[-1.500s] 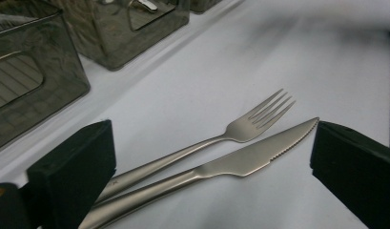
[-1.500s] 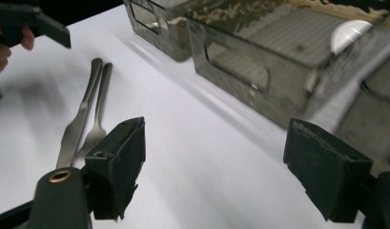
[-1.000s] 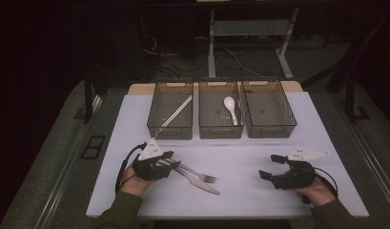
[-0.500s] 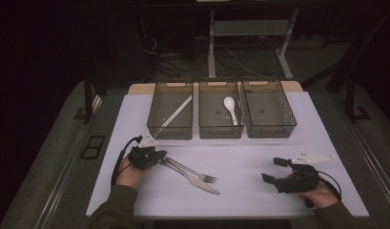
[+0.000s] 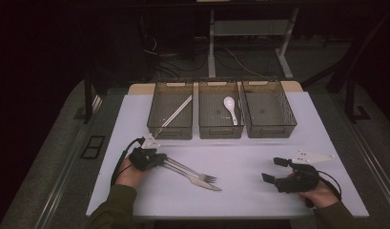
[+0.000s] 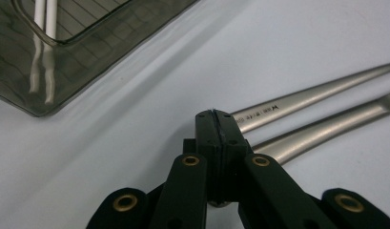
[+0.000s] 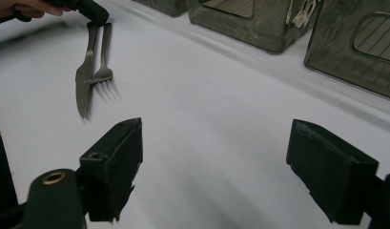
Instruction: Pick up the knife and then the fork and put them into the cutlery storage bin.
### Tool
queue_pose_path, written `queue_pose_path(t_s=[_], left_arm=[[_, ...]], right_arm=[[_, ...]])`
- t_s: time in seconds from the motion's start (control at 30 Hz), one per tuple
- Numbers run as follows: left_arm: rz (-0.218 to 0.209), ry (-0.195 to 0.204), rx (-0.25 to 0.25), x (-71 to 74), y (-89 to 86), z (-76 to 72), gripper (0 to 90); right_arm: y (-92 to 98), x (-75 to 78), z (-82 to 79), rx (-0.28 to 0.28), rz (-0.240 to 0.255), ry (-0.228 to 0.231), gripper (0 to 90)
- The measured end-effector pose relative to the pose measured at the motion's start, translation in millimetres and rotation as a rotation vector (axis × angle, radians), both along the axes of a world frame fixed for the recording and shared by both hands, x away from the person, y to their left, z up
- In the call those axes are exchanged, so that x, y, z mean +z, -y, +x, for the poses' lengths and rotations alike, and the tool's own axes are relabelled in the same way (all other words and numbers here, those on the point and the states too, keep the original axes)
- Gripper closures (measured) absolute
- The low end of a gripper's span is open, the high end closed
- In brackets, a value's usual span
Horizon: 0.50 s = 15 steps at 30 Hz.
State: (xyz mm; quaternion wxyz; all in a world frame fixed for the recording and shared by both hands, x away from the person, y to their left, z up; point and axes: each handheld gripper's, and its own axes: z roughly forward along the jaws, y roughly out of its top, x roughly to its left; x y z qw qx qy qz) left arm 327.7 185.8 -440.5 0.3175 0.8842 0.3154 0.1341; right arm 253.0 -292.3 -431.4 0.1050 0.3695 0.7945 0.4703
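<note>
High view pictures show a white tabletop (image 5: pixel 259 191) set in a dark room. Grey floor (image 5: pixel 49 157) is seen on both sides of it, and black cables (image 5: pixel 230 57) and pale metal legs (image 5: pixel 211 43) are seen on the floor behind it. Three see-through bins are lined up at the far edge. White chopsticks (image 5: pixel 176 111) are laid in the left bin (image 5: pixel 171 129), a white spoon (image 5: pixel 230 109) is laid in the middle bin (image 5: pixel 220 131), and the right bin (image 5: pixel 273 129) is set just beside that one.

A fork (image 5: pixel 195 171) and a knife (image 5: pixel 197 180) are laid side by side on the tabletop, near the front left. The left claw (image 5: pixel 157 160) is placed at their handle ends. In the left gripper view its jaws are seen pressed tight together, just closed, with the handles running out from behind the tips. Whether a handle is pinched between them cannot be told.

The right claw (image 5: pixel 273 171) is held low over the tabletop at the front right, well apart from the fork and knife. Its jaws are spread wide and nothing is held between them.
</note>
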Motion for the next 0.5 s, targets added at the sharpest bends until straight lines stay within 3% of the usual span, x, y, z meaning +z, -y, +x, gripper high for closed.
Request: queue_pose_path(t_s=[0.13,0.5], left_arm=[[0.003,-0.003,-0.018,0.6,1.5,-2.9,89.0],[-0.006,-0.036,-0.128,1.1,7.8,-13.4,89.0]], right_arm=[[0.4,0.2,0.2,0.0,0.002,0.0,19.7],[0.1,-0.1,0.2,0.001,0.004,-0.002,19.7]])
